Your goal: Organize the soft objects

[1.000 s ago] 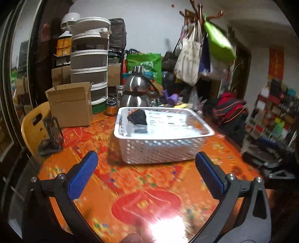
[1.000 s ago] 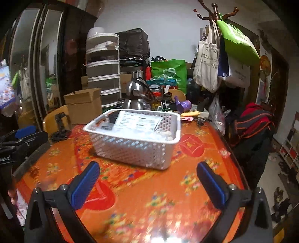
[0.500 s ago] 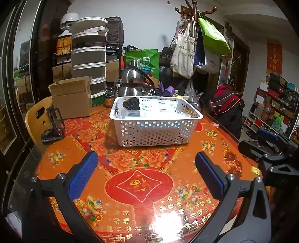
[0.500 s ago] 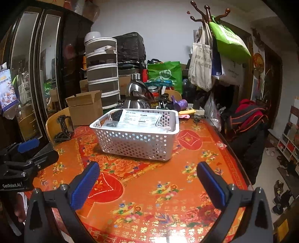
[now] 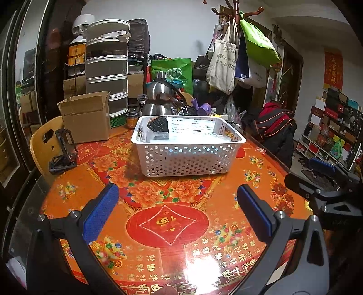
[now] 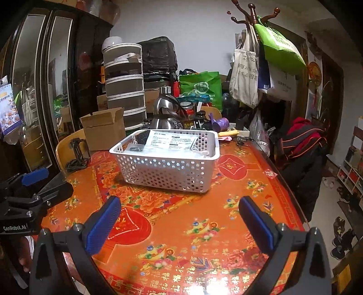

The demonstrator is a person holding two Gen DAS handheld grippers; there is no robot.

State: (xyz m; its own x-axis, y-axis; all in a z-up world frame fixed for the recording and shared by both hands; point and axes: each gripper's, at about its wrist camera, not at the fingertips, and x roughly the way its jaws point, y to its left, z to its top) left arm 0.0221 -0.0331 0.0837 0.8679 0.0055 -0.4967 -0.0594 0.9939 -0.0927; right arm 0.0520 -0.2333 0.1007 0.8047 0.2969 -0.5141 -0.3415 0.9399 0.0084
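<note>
Now I am holding both grippers over the near edge of the table [image 5: 68, 195], each with its jaws spread wide and nothing between the blue pads. At the far left a yellow chair [image 5: 42, 140] is standing against the table edge, and a black stand [image 5: 62, 151] is sitting on the cloth just beside it. A little further right, a cardboard box [image 5: 87, 118] is resting with its flaps up, and stacked grey containers [image 5: 106, 74] are rising behind it.

My left gripper [image 5: 177, 213] is hanging above the red diamond printed on the cloth. Straight beyond it, well apart from the fingertips, the basket [image 5: 188, 158] is sitting near the table's middle. Inside it a dark soft item [image 5: 158, 124] is lying at the far left corner, touching a clear bag with a printed sheet [image 5: 192, 129] that is covering most of the rest. A steel kettle [image 5: 162, 102] is standing just behind the basket.

My right gripper [image 6: 179, 217] is hovering to the right of the left one, also pointing at the basket [image 6: 168, 172]. At the far right, bags are hanging from a coat rack [image 6: 251, 15].
</note>
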